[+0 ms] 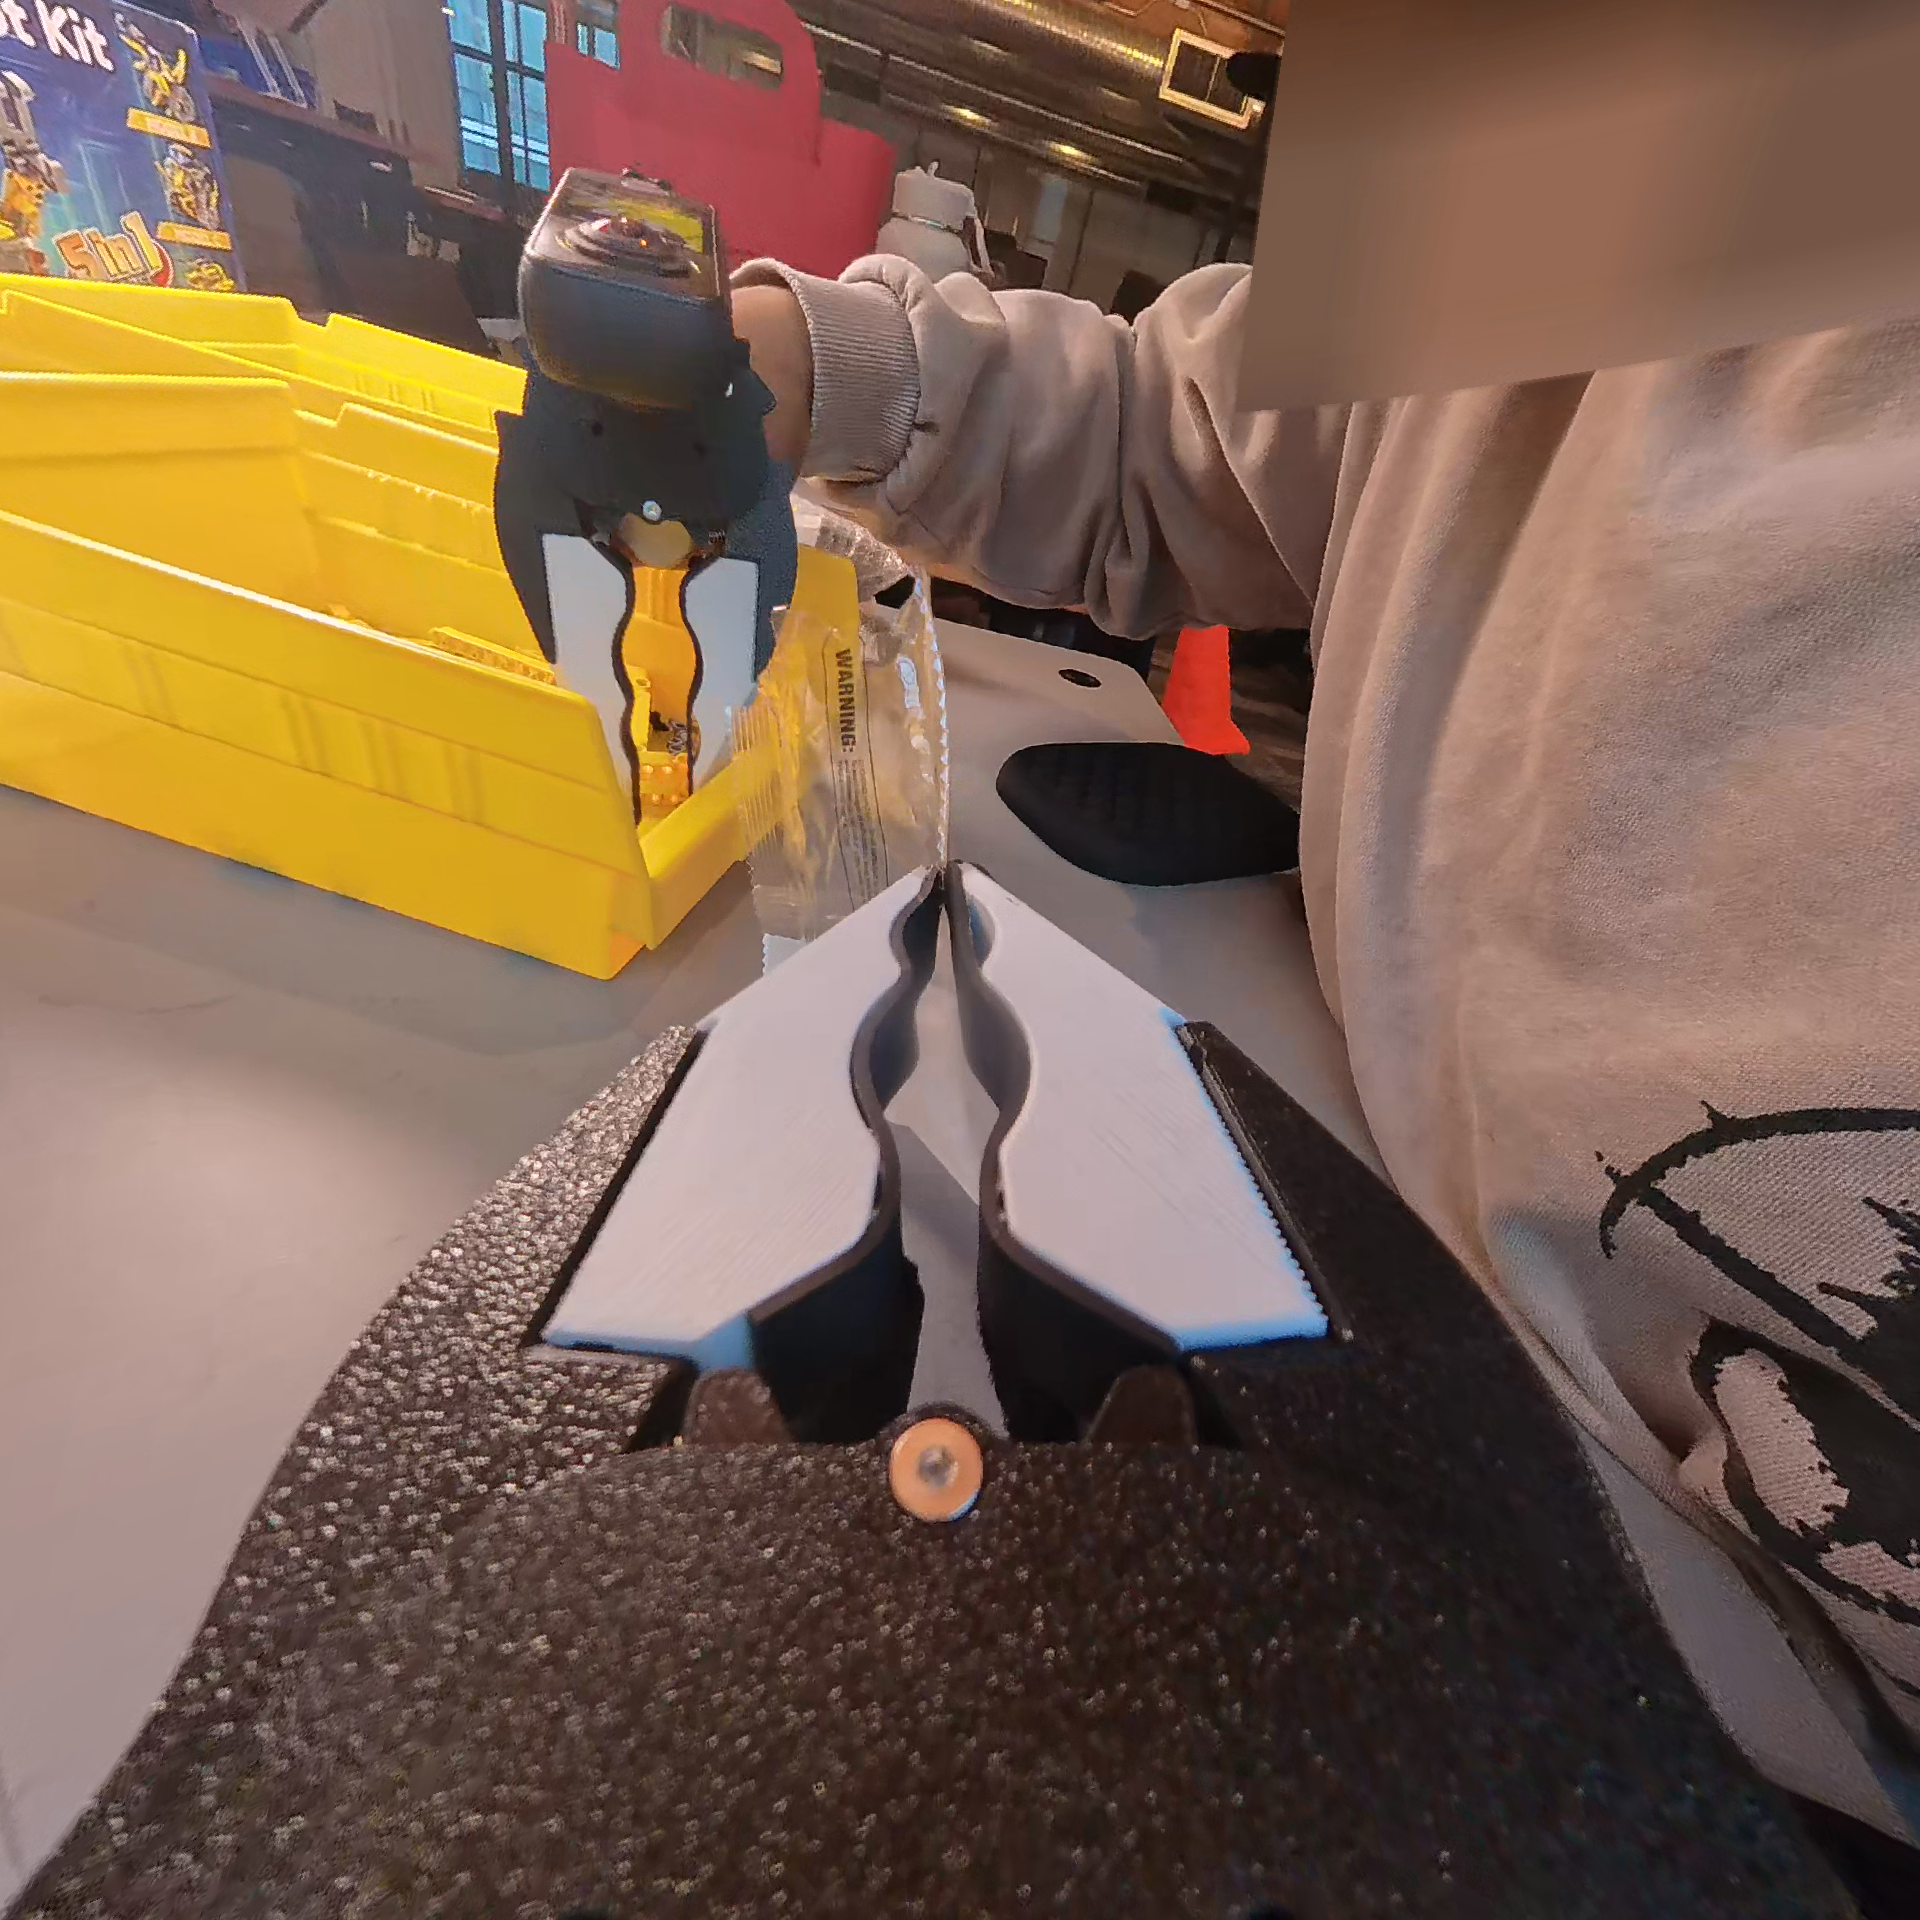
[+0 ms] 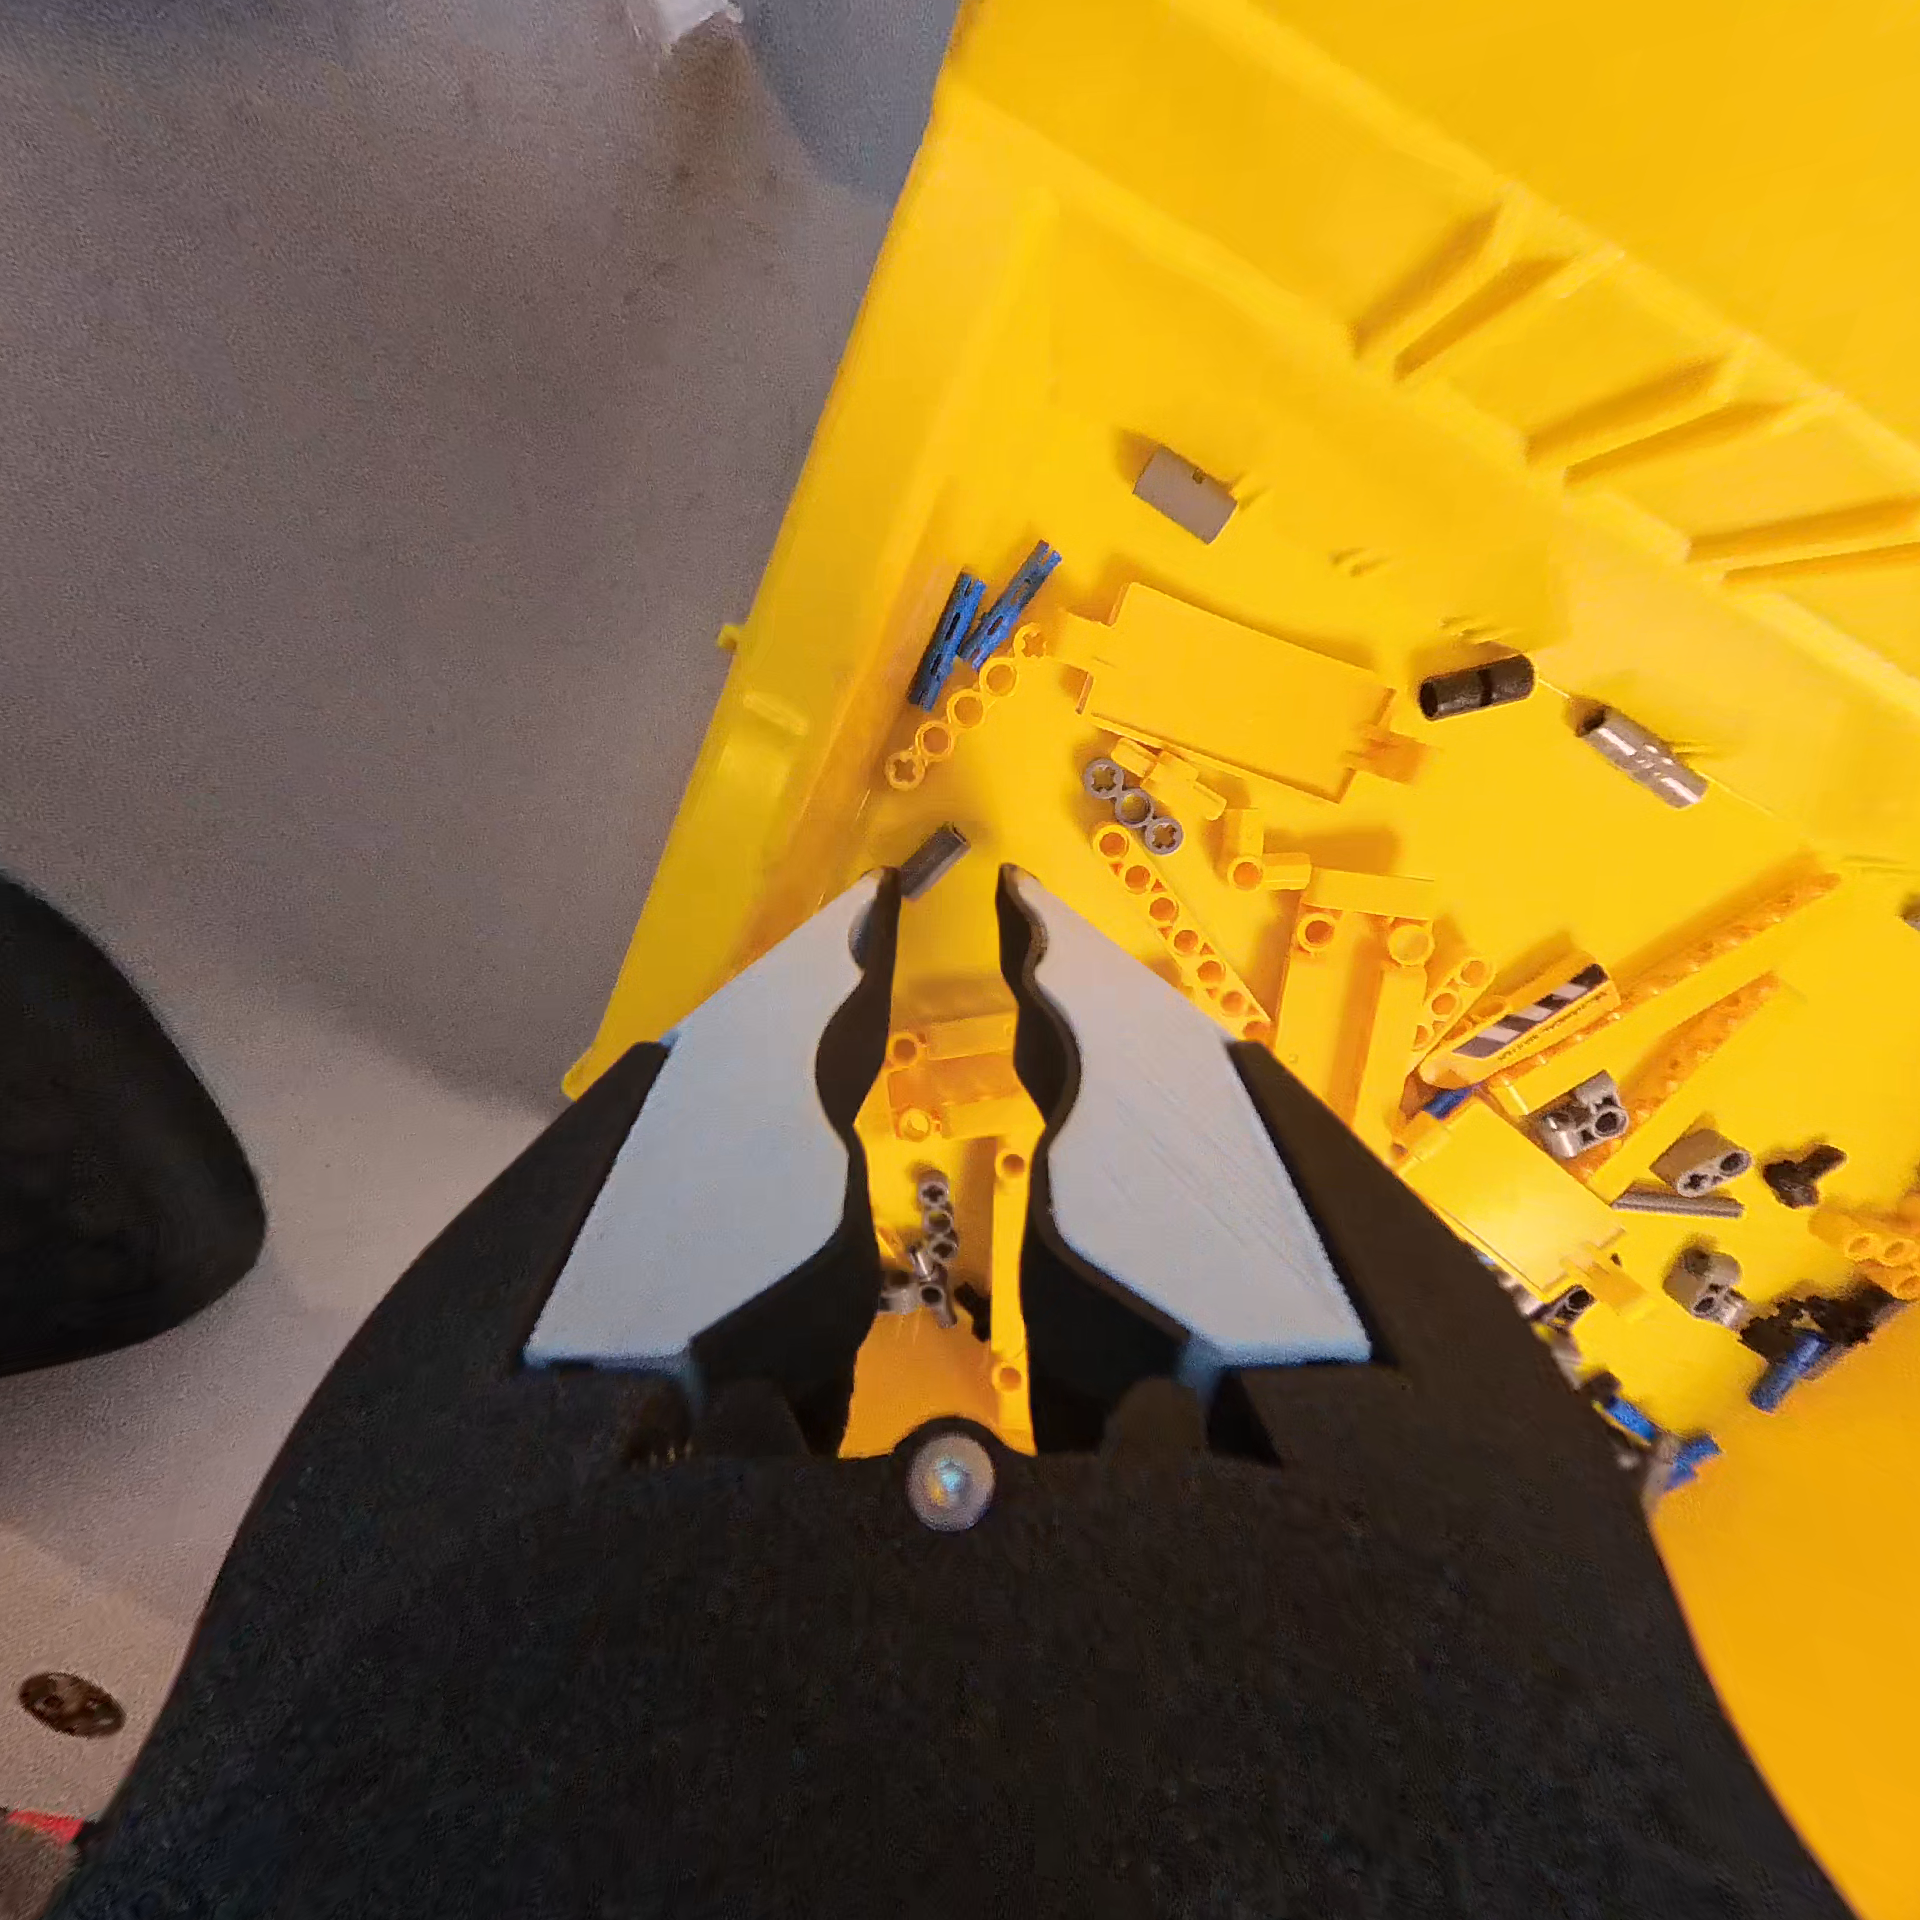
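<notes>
Grey counter (image 1: 260,1091) carries a yellow bin (image 1: 312,665) at upper left. Left gripper (image 1: 943,883), fingers pinched on a clear plastic bag (image 1: 831,748), holds it beside the bin; right gripper (image 2: 945,883), fingers apart, hangs above loose building pieces (image 2: 1174,914) inside.

Black textured tool (image 1: 943,883), white fingers (image 1: 790,1122), beige sweatshirt sleeve (image 1: 1039,436)

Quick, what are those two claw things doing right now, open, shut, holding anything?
Left gripper: shut, pinching the edge of a clear plastic bag.
Right gripper: open, empty, over the yellow bin of loose building pieces.
</notes>
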Available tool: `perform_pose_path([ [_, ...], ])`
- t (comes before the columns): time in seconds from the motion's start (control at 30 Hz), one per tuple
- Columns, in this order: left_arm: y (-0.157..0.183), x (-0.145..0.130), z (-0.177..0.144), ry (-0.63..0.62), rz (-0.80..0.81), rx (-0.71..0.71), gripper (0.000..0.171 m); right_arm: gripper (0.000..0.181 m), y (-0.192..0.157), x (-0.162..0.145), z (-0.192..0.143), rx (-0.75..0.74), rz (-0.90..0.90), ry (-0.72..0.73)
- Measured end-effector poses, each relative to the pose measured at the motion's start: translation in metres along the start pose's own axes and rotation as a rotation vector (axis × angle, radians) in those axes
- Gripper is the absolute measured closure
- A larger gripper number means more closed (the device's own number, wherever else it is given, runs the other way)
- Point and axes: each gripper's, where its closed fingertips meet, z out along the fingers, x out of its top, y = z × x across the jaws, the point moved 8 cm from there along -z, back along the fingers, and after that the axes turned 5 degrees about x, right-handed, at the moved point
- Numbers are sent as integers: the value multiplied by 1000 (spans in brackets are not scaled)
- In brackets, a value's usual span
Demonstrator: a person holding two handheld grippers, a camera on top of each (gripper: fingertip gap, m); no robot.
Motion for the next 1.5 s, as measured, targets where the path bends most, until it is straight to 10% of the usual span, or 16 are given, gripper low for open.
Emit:
perform_pose_path([
  [0.3,2,-1,1,-29,51,29,171,175,4,1,-2,-40,23,-11],
  [0.53,2,-3,3,-59,94,53,171,175,-33,77,-99,-116,-142,550],
  [0.8,2,-3,2,-56,99,59,171,167,-47,110,-66,-71,-237,495],
  [1.0,1,-4,2,-61,95,53,171,164,-20,75,-97,-153,-112,517],
  [1.23,3,-5,3,-69,92,40,171,161,22,39,-16,-144,140,236],
  [1.5,3,-7,4,-74,85,29,171,153,31,46,13,-78,322,251],
])
